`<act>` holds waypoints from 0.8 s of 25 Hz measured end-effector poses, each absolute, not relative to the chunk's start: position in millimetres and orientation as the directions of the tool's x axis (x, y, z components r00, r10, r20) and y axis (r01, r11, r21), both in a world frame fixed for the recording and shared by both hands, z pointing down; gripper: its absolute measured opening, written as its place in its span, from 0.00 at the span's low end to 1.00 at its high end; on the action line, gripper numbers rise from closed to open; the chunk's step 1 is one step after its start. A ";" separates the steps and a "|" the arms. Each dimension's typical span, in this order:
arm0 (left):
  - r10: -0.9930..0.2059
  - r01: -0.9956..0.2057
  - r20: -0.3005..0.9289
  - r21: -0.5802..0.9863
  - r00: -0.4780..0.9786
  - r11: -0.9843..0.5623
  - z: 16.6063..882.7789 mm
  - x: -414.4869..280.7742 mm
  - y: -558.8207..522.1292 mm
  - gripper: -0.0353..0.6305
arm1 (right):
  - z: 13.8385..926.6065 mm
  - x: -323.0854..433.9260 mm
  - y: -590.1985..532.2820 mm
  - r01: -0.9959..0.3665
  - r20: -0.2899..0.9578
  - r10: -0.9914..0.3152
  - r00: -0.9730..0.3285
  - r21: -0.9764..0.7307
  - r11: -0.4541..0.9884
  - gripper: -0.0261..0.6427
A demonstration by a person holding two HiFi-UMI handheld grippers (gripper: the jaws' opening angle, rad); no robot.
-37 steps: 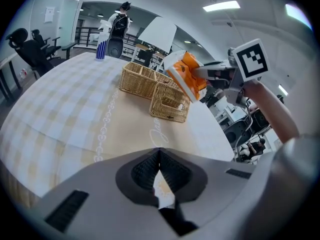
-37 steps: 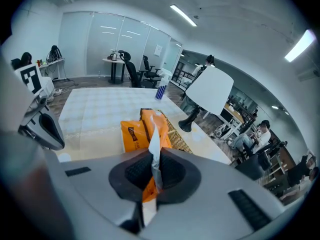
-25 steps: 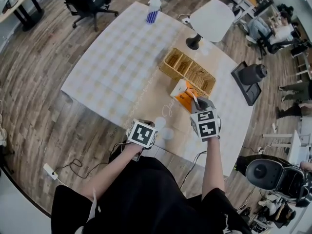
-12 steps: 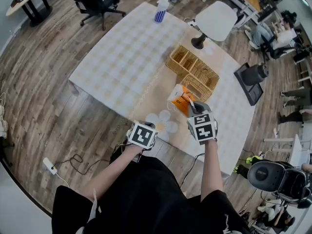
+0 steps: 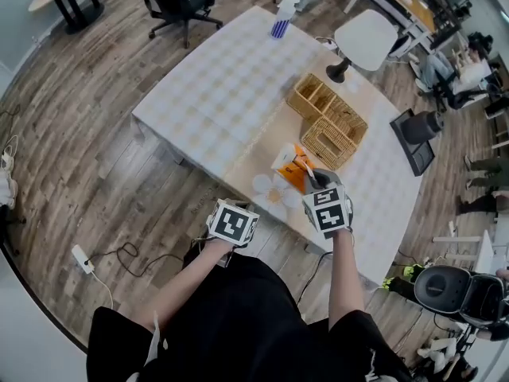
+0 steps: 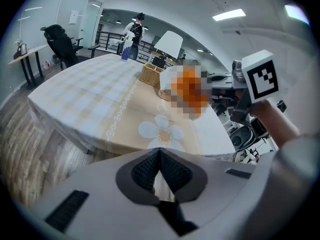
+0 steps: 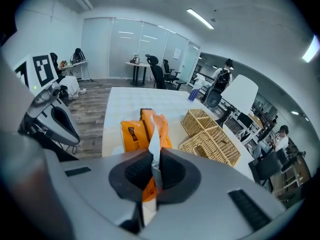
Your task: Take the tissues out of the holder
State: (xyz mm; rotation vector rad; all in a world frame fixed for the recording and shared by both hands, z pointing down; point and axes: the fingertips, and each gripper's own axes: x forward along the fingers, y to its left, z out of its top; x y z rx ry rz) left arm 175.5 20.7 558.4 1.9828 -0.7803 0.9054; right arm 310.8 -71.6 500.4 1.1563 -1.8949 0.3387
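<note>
Right gripper (image 7: pixel 154 171) had its fingers clamped on a thin white strip (image 7: pixel 154 143) rising off the top of the orange tissue pack (image 7: pixel 134 134). I read it as a tissue or the wrapper's flap and couldn't tell which. In the head view the right gripper (image 5: pixel 312 175) sat at center right, on the near end of the tissue pack (image 5: pixel 291 168). The pack was already out of the wicker holder (image 5: pixel 330 122), just below it in frame and close to the bench (image 5: pixel 215 94) edge, beside the flower print (image 5: pixel 266 188). I couldn't tell whether the pack rested on the bench or hung from the strip. My guess was the pinch went on the strip because it was the only thin bit to grab, with the pack too wide for the fingers. Left gripper (image 6: pixel 159 176) had its fingers closed on nothing, only the floor showing behind them. In the head view the left gripper (image 5: pixel 231 216) hovered off the bench edge at lower center, probably parked clear so the right one had room. Holder compartments looked empty from above. Spray bottle (image 5: pixel 281 18) stood at the far corner, not involved.
</note>
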 end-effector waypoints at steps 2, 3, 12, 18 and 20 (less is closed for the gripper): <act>-0.206 -0.780 0.809 0.411 0.551 -0.472 553.5 172.1 27.1 0.05 | 497.2 306.4 -65.9 -0.815 0.786 -0.583 -0.204 0.193 0.546 0.06; -0.210 -0.784 0.809 0.412 0.550 -0.464 552.3 169.7 30.5 0.05 | 496.3 303.8 -63.5 -0.812 0.786 -0.582 -0.210 0.192 0.551 0.06; -0.246 -0.798 0.798 0.417 0.551 -0.434 569.2 106.8 116.5 0.05 | 503.0 235.4 16.6 -0.794 0.756 -0.614 -0.227 0.221 0.566 0.06; -0.286 -0.820 0.794 0.411 0.537 -0.399 568.6 68.7 143.9 0.05 | 507.1 200.3 50.3 -0.790 0.752 -0.609 -0.251 0.205 0.578 0.06; -0.296 -0.829 0.796 0.408 0.528 -0.383 567.4 59.4 142.2 0.05 | 504.3 190.3 46.6 -0.780 0.743 -0.616 -0.262 0.213 0.588 0.06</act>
